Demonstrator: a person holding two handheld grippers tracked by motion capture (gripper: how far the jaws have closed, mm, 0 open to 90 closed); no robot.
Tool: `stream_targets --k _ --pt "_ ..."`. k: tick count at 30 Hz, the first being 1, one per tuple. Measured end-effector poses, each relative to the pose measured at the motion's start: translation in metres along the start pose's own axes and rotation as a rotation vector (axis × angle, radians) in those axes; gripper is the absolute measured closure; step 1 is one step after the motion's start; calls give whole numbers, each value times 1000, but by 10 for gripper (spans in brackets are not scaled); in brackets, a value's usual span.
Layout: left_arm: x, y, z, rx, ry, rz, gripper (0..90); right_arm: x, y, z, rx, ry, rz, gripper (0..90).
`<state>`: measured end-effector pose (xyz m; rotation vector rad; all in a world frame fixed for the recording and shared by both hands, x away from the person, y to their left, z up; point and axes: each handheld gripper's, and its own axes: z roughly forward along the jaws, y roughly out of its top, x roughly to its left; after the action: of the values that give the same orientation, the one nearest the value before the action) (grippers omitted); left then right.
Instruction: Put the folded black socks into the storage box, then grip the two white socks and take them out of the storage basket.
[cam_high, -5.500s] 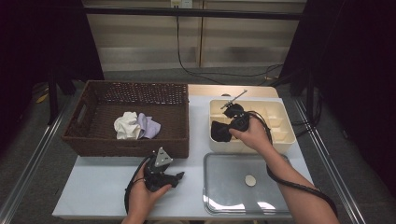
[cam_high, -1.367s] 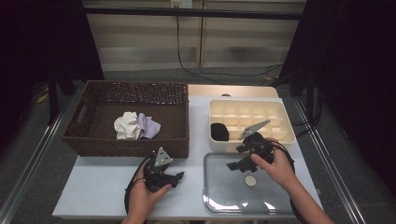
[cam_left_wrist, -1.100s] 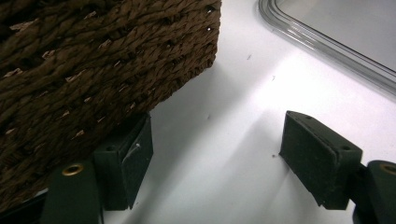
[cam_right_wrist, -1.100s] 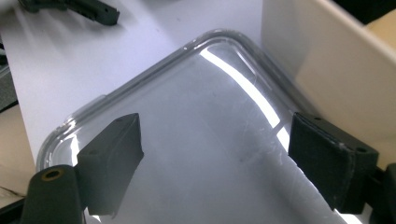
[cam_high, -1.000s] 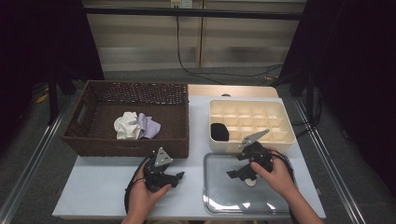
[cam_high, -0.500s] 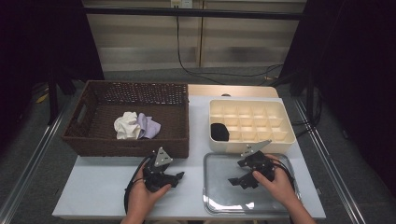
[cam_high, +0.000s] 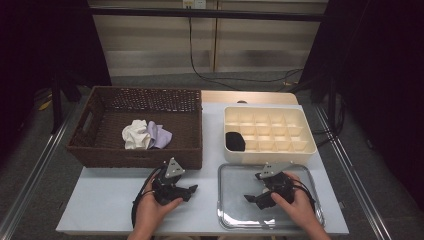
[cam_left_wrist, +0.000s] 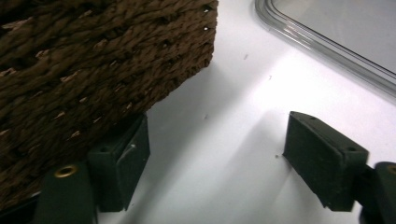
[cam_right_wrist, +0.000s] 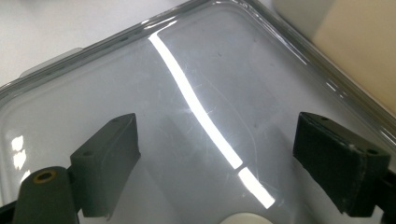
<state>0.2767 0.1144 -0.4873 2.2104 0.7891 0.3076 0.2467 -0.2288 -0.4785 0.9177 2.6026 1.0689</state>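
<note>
- The right tool (cam_high: 255, 198) hangs over the metal tray (cam_high: 235, 177), jaws spread wide with nothing between them.
- A small white disc (cam_right_wrist: 243, 218) lies on the tray, just near of the jaws, between them.
- The left tool (cam_high: 187, 190) rests on the tabletop (cam_high: 105, 200), jaws apart, beside the wicker basket (cam_high: 135, 155).

In the right gripper view a small round white object (cam_right_wrist: 246, 218) on the shiny metal tray (cam_right_wrist: 116, 56) is cut off by the picture's bottom edge, too little showing to identify it.
</note>
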Motion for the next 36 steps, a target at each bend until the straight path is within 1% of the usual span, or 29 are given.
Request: stream_targets --k 2,5,7,10,14,17,19,21,22,23,24,29,31,32,33,34,36 --pt "0 0 0 -1 -2 -1 208 -1 -3 -1 -27 6 22 142" --pt "0 0 0 1 -2 8 196 -1 -5 -1 -43 6 21 142" --pt "0 0 0 4 -5 12 190 1 -7 0 -51 -8 2 142" --pt "0 0 0 6 -8 14 177 3 -7 0 -41 -22 -32 141" --pt "-1 0 0 9 -8 19 167 2 -7 0 -44 -14 -24 142" --pt "-1 0 -1 11 -15 17 155 4 -7 0 -40 -25 -34 140" --pt "-1 -1 -1 13 -24 27 153 3 -7 0 -45 -22 -30 140" --pt "0 -1 -3 24 -15 30 153 4 -7 0 -41 -31 -42 139" --pt "0 -1 -4 29 -23 24 153 4 -8 0 -42 -30 -41 139" --pt "1 -1 -5 34 -25 30 153 4 -8 0 -43 -30 -38 138" --pt "2 -1 -5 31 -28 28 153 4 -8 0 -43 -30 -40 139" --pt "3 -2 -9 49 -12 27 154 4 -8 0 -43 -30 -40 139" --pt "4 -3 -12 51 -21 29 154 4 -8 0 -43 -30 -39 139" --pt "5 -3 -14 56 -16 31 154 4 -8 0 -43 -30 -39 139" --pt "6 -3 -17 51 -11 27 154 4 -8 0 -43 -30 -38 139" --pt "8 -2 -20 47 -18 15 154 4 -8 0 -43 -30 -38 139" --pt "12 -3 -23 55 -22 0 153 4 -8 0 -43 -30 -39 139"
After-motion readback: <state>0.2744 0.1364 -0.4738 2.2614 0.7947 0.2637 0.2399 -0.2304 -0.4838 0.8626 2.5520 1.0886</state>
